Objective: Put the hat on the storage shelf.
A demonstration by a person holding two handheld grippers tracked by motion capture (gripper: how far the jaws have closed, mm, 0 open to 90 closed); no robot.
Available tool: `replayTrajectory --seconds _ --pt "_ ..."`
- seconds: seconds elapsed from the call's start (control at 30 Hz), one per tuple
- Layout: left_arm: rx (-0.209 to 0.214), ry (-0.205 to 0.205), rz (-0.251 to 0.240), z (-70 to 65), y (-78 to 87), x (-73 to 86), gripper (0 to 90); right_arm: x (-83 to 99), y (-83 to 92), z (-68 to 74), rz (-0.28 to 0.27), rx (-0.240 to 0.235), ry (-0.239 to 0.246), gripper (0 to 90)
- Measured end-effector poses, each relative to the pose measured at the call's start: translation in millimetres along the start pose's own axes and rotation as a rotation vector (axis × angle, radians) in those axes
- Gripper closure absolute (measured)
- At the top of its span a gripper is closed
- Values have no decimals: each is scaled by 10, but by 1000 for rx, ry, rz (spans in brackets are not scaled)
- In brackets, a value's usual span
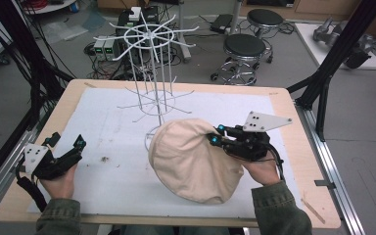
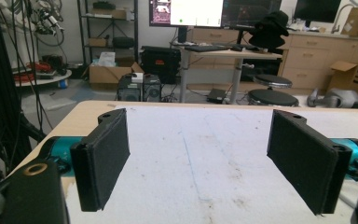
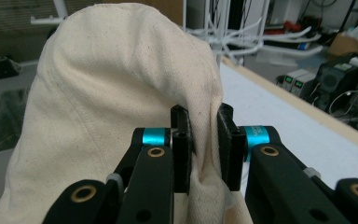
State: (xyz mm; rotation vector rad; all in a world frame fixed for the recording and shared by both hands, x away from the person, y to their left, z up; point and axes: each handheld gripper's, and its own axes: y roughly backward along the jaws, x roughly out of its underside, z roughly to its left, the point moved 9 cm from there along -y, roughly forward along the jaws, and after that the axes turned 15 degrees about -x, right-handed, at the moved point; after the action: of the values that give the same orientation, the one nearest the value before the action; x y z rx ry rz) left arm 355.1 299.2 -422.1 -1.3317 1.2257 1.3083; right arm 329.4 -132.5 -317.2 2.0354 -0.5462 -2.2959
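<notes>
A cream cloth hat [image 1: 191, 159] hangs lifted over the white mat, right of centre. My right gripper [image 1: 215, 135] is shut on the hat's edge; in the right gripper view the cloth [image 3: 121, 84] is bunched between the two black jaws of the right gripper [image 3: 204, 135]. A white wire rack [image 1: 149, 63] with radiating hooks stands on the mat just behind the hat. My left gripper [image 1: 68, 144] rests at the mat's left side, open; in the left gripper view the left gripper [image 2: 198, 163] has its jaws wide apart with nothing between them.
The white mat [image 1: 112, 147] covers most of the wooden table [image 1: 301, 147]. Black frame posts [image 1: 330, 63] stand at the table's right and left. Two stools [image 1: 245, 49] and cabled boxes sit on the floor beyond the far edge.
</notes>
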Motion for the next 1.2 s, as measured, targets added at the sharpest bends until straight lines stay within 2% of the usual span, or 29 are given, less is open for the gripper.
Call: replayTrajectory --seconds 0.13,0.17,0.6,0.87,1.2 --pt "3 1 0 -4 1 -1 209 -116 63 4 -35 14 16 788" --pt "6 7 2 -5 2 -1 209 -182 99 -6 -62 23 13 787" --pt "-7 12 1 29 -4 -1 208 -561 238 25 -153 79 69 786" --pt "-14 14 2 49 -9 0 208 -738 396 7 -222 124 87 786" --pt "-15 16 1 49 -8 -3 208 -1070 658 6 -372 193 80 785"
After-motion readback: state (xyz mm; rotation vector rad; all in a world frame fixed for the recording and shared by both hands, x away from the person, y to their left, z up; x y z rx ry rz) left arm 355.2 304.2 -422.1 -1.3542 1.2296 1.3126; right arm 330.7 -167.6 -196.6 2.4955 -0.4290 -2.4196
